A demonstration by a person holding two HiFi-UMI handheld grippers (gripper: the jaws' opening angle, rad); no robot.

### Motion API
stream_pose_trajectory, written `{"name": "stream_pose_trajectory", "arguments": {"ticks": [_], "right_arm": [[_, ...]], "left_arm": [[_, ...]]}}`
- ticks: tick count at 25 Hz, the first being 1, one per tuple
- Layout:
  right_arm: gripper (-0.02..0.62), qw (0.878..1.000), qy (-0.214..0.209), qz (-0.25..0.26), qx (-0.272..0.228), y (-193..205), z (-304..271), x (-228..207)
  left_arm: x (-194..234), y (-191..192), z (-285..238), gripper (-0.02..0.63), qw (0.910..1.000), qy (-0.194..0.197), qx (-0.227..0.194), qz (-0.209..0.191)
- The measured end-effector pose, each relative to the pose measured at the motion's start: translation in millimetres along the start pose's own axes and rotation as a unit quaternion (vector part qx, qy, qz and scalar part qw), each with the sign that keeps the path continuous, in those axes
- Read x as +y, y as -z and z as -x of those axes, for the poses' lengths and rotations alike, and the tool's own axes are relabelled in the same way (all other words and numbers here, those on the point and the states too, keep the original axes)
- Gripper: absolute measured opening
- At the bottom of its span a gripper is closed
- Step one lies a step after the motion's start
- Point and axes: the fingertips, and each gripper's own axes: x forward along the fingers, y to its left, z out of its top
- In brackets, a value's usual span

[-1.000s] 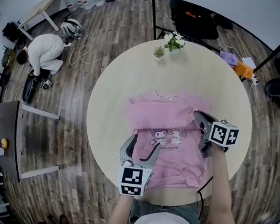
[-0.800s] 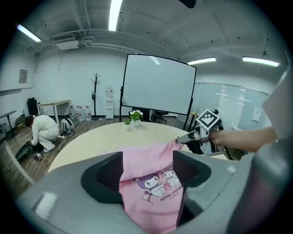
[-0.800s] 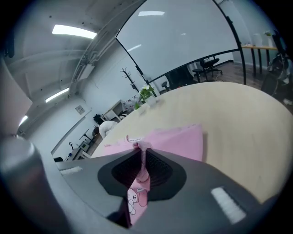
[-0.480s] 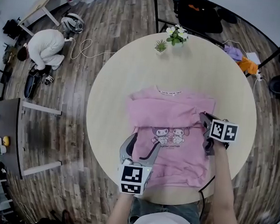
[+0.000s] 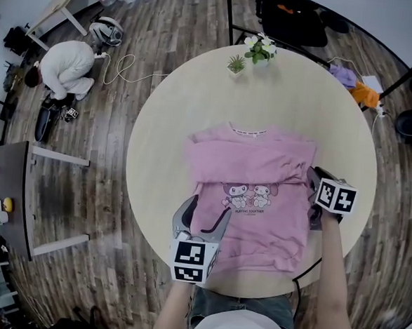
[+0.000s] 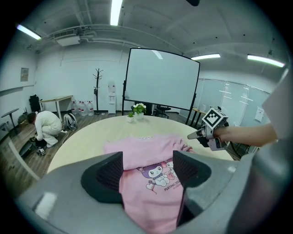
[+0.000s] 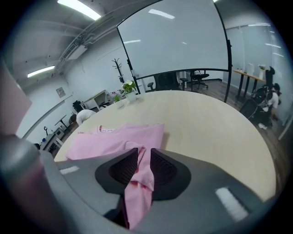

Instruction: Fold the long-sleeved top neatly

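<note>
A pink long-sleeved top [image 5: 249,198] lies flat and front-up on a round pale table [image 5: 196,103]. It covers the stretch from the table's centre toward 6 o'clock. Its white-trimmed neckline points to 12 o'clock, and its hem lies near the table edge at 6 o'clock. Two cartoon characters with a line of small lettering beneath them are printed mid-chest. No sleeve is spread out; a folded layer of pink cloth lies across the chest above the print, rumpled toward 2 o'clock. At the top's 3 o'clock edge, a fold of cloth is pinched between the closed jaws of the right gripper [image 5: 312,176].
</note>
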Motion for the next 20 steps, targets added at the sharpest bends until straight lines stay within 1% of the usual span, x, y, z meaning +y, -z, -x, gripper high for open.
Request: {"name": "stream_pose_trajectory", "arguments": {"ticks": [4,11,16,20], "right_arm": [[0.121,1.000,-0.009,0.026,0.004,12.5,19.9,0.3],[0.124,0.998,-0.009,0.056,-0.011,33.1,63.5,11.5],[0.135,0.998,-0.022,0.056,-0.022,55.7,95.8,25.3],[0.133,0.997,-0.035,0.063,-0.020,81.4,115.3,28.5]], "left_arm": [[2.0,8.5,5.1,0.342,1.0000,0.001,0.008,0.000],[3.7,30.1,13.9,0.342,0.9997,-0.003,0.025,-0.003],[0.2,49.3,29.0,0.342,0.9993,0.002,0.035,0.013],[-5.2,71.6,40.5,0.342,0.9986,0.005,0.050,0.016]]}}
